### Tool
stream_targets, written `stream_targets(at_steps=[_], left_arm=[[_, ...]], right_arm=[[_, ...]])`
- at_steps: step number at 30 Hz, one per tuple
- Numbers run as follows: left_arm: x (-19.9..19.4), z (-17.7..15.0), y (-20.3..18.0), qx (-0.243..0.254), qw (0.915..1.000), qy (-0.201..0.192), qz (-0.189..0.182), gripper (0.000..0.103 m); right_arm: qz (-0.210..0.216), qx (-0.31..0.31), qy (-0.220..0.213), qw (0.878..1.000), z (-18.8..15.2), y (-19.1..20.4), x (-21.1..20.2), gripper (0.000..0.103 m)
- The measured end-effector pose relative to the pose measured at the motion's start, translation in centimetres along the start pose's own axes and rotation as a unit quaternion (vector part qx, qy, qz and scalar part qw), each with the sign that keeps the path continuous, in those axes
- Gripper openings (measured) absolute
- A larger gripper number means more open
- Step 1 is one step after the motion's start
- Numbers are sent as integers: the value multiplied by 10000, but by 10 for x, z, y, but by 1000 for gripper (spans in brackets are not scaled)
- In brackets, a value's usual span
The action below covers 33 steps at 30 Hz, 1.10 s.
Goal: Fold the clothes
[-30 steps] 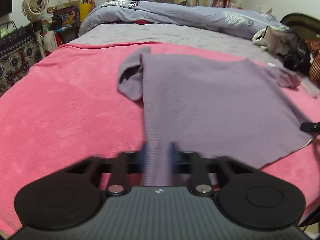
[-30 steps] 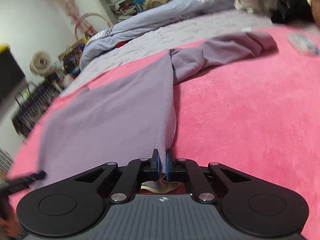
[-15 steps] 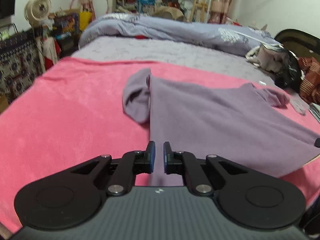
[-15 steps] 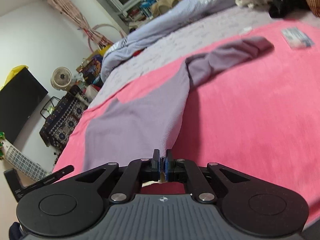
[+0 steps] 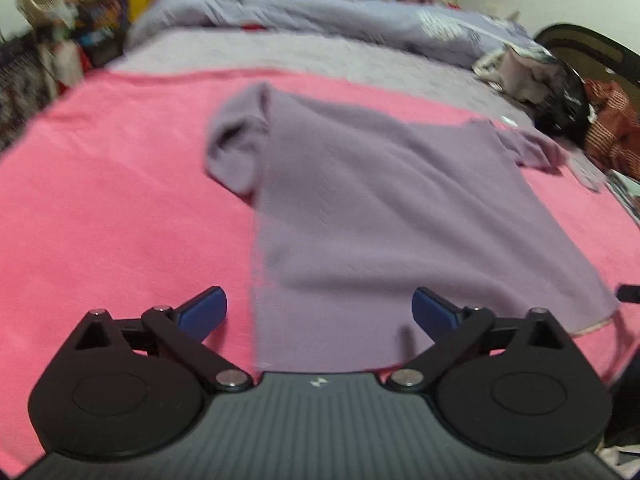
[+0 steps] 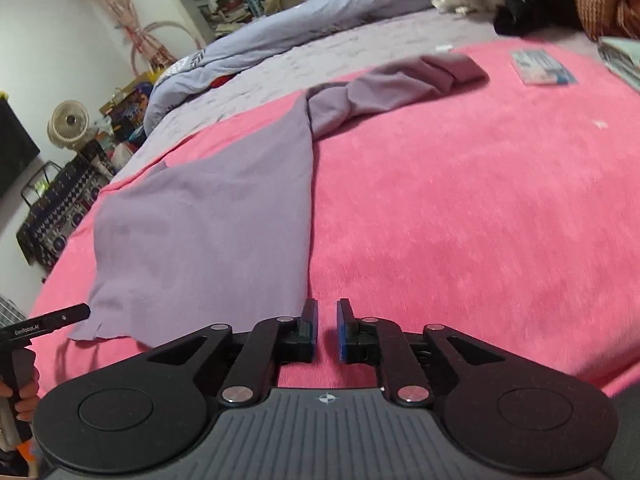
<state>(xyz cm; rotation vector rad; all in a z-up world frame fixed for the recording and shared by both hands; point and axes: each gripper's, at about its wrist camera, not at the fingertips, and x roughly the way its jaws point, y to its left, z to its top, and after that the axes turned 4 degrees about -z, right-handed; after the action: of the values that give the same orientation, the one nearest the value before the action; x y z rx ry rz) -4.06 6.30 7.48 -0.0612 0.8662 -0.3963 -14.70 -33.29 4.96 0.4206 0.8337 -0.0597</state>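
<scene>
While both jaws are opening with nothing clamped, left gripper (image 5: 319,310) wide, right gripper (image 6: 327,330) barely, the floppy lilac knit top (image 5: 380,216) is probably best pinched at its hem corners.

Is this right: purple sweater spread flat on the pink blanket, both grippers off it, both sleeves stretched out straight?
Not quite. Only the sleeve on the right lies stretched out; the other sleeve is folded back on itself beside the body, as the left wrist view shows. The rest holds: the purple sweater lies on the pink blanket, and the left gripper and right gripper are opening with nothing between the jaws.
</scene>
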Motion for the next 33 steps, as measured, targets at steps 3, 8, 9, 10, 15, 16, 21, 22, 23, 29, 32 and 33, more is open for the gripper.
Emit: stream_targets(at_steps=[3, 8, 9, 10, 15, 16, 21, 22, 23, 29, 32, 33], left_arm=[[12, -5, -7, 75, 9990, -26, 433, 84], [-3, -4, -10, -132, 9987, -132, 467, 11], [-6, -4, -8, -164, 9987, -124, 458, 6], [-9, -5, -7, -196, 9987, -117, 449, 6], [-26, -4, 1, -235, 9991, 63, 335, 6], [-28, -5, 3, -217, 9991, 115, 331, 6], [-31, -10, 10, -76, 9993, 239, 295, 12], [-33, -10, 10, -62, 9995, 169, 269, 24], [-35, -9, 7, 37, 9996, 91, 277, 43], [-41, -30, -55, 2616, 9603, -122, 961, 62], [-29, -45, -72, 3416, 9323, 36, 1186, 64], [-24, -48, -74, 3527, 9274, 116, 1241, 64]], right_arm=[[26, -32, 7, 10000, -2, 3, 5, 18], [3, -47, 22, 10000, -2, 3, 9, 23], [5, -20, 4, 10000, -1, 2, 9, 24], [6, 7, -14, 10000, 0, 2, 9, 25], [-38, -42, -189, 9998, 6, 1, 5, 32], [-38, -68, -229, 9997, 8, 1, 4, 33], [66, -267, -332, 9991, 13, 6, 5, 46], [78, -401, -355, 9985, 11, 9, 5, 47], [9, -719, -423, 9965, 7, 16, 4, 51], [-458, -3791, -961, 9192, -40, 79, -5, 57], [-417, -4578, -898, 8835, -54, 96, 1, 58], [-392, -4789, -857, 8728, -59, 100, 3, 58]])
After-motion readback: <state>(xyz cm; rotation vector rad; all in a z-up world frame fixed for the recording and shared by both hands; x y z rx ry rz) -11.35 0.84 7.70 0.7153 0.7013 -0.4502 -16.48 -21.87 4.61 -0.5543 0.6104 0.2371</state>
